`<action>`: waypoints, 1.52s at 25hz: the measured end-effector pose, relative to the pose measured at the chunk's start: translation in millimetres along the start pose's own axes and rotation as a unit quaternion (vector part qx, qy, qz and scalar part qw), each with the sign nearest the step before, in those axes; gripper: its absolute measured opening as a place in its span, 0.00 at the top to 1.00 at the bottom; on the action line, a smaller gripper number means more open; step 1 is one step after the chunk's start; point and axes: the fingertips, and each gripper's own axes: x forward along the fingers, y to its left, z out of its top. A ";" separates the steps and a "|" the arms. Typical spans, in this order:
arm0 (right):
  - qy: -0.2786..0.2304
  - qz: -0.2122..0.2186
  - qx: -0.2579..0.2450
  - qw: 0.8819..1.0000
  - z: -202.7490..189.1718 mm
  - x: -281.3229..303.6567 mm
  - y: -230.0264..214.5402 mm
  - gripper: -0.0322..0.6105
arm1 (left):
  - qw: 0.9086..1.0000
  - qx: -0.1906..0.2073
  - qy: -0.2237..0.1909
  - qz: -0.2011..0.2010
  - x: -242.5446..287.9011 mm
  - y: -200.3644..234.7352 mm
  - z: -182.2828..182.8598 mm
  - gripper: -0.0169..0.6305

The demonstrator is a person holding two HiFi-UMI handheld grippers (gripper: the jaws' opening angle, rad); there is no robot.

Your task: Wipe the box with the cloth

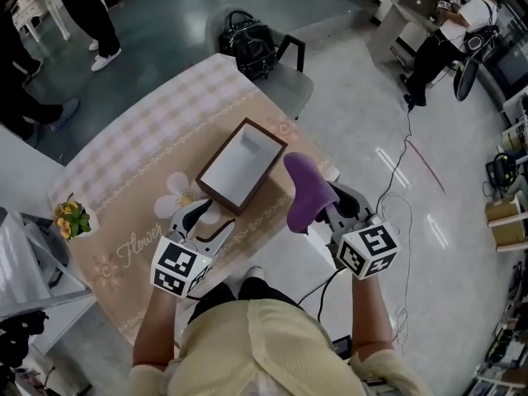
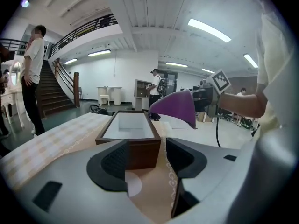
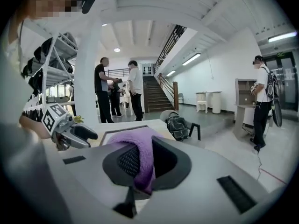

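Looking down, head view: the box (image 1: 241, 165), brown-walled and pale inside, lies open at centre frame on the table (image 1: 132, 151) with its checked and flowered cover. The purple cloth (image 1: 307, 190) stands just right of the box and does not appear to touch it.
Grippers, head view: the left gripper (image 1: 206, 221) sits at the box's lower-left end; the right gripper (image 1: 328, 211) is lower right of the box, carrying the cloth.
Left gripper view: the jaws stand apart with nothing between them. The box's (image 2: 128, 141) near end wall fills the gap just ahead, and whether a jaw touches it is unclear. The cloth (image 2: 175, 107) hangs in the air at upper right.
Right gripper view: the jaws are pinched on a fold of the cloth (image 3: 138, 148), which bulges above them and hangs below.
Task state: wiping looks not yet begun.
Risk, box sliding: the box looks light and unclamped, so a sideways wipe could push it along the cover.
Risk, cloth slipping: only one fold is held, so dragging over the rim may pull it free.
Risk, collision: the two grippers work close together at the same end.
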 end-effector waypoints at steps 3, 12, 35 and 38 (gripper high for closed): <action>0.022 -0.019 -0.030 0.999 -3.9 13.1 -32.6 0.88 | 1.000 -0.001 0.004 0.025 1.7 5.2 -1.6 0.56; 0.090 0.020 -0.088 0.992 -20.2 81.6 -61.0 0.88 | 0.998 -0.023 0.022 0.055 6.6 8.2 -4.5 0.56; 0.226 0.226 -0.156 0.935 -12.1 187.5 -42.0 0.88 | 0.999 -0.015 0.026 0.016 19.4 10.7 -9.7 0.57; 0.239 0.247 -0.163 0.925 -11.4 196.4 -33.9 0.88 | 0.999 -0.022 0.023 0.013 19.2 10.6 -10.3 0.57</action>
